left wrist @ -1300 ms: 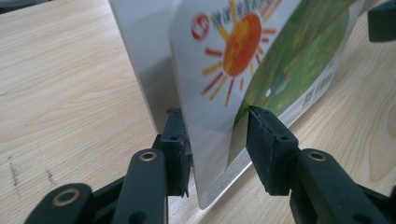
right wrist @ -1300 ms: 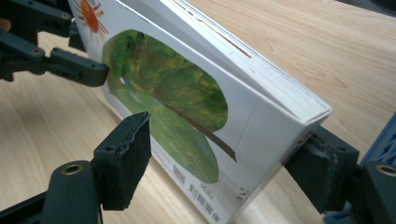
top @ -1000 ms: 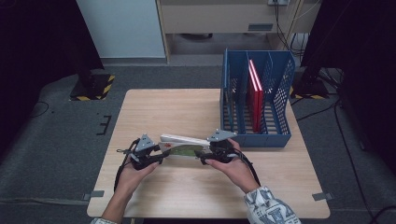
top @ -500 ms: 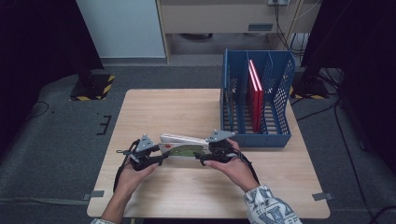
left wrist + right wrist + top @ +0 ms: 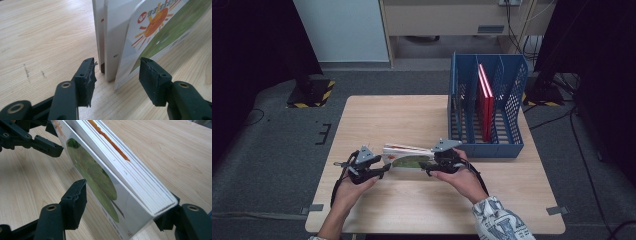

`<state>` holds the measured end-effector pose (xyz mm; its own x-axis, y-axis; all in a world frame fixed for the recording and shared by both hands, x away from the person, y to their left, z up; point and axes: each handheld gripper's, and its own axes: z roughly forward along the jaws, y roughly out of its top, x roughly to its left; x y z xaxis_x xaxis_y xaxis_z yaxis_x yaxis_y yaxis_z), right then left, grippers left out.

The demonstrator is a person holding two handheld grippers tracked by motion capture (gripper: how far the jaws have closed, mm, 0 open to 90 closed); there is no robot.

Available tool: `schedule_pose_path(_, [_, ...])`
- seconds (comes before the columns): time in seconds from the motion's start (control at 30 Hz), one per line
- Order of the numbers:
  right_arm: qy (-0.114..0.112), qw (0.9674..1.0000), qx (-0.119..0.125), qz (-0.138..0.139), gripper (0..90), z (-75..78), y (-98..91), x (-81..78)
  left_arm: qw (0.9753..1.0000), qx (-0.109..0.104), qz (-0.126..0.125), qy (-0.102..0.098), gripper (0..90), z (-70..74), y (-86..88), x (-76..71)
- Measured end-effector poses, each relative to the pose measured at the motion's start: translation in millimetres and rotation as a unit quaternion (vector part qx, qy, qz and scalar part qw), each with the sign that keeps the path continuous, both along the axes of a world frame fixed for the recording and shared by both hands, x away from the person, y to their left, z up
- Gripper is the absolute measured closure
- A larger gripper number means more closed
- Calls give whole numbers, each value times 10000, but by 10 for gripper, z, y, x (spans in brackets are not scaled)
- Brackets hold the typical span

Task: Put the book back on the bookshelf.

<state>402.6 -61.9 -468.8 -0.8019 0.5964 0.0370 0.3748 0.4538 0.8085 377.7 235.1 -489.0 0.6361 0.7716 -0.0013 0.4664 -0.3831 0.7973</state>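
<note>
A thick white picture book (image 5: pixel 404 155) with a green cover stands on its edge near the front of the wooden table (image 5: pixel 402 115), between my two grippers. My left gripper (image 5: pixel 384 169) is open. Its jaws have just been opening and flank the book's end (image 5: pixel 112 37) without touching it. The front cover fans slightly away from the pages there. My right gripper (image 5: pixel 426 165) has the book's other end (image 5: pixel 112 170) between its jaws, which have just been closing. One pad meets the green cover and the other jaw backs the far side.
A blue file rack (image 5: pixel 487 145) stands at the table's right rear, with thin red books (image 5: pixel 484 100) upright in a middle slot. Bare wood lies left of the rack and along the front edge. A person's hands come in from below.
</note>
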Motion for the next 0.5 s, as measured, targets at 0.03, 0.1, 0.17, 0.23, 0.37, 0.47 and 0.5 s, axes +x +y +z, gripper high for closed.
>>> schedule_pose_path(0.03, [-8,10000,-14,3,367,0,2,4,10000,1,11,0,464,0,-3,1])
schedule_pose_path(0.1, [-6,10000,-25,11,380,-3,5,15,10000,-6,35,-17,463,3,-1,0])
schedule_pose_path(0.17, [18,10000,-26,19,386,-10,9,29,10000,-17,82,-24,461,6,14,6])
schedule_pose_path(0.23, [44,10000,-45,50,390,-26,18,42,9999,-50,148,-16,456,7,33,14])
schedule_pose_path(0.37, [57,9999,-76,64,413,-53,32,56,9997,-95,215,-40,439,18,53,18])
schedule_pose_path(0.47, [62,9999,-65,68,461,-48,19,62,9997,-74,248,-48,426,18,59,24])
schedule_pose_path(0.5, [81,9999,-46,75,475,-43,13,62,9996,-86,267,-52,422,19,62,26])
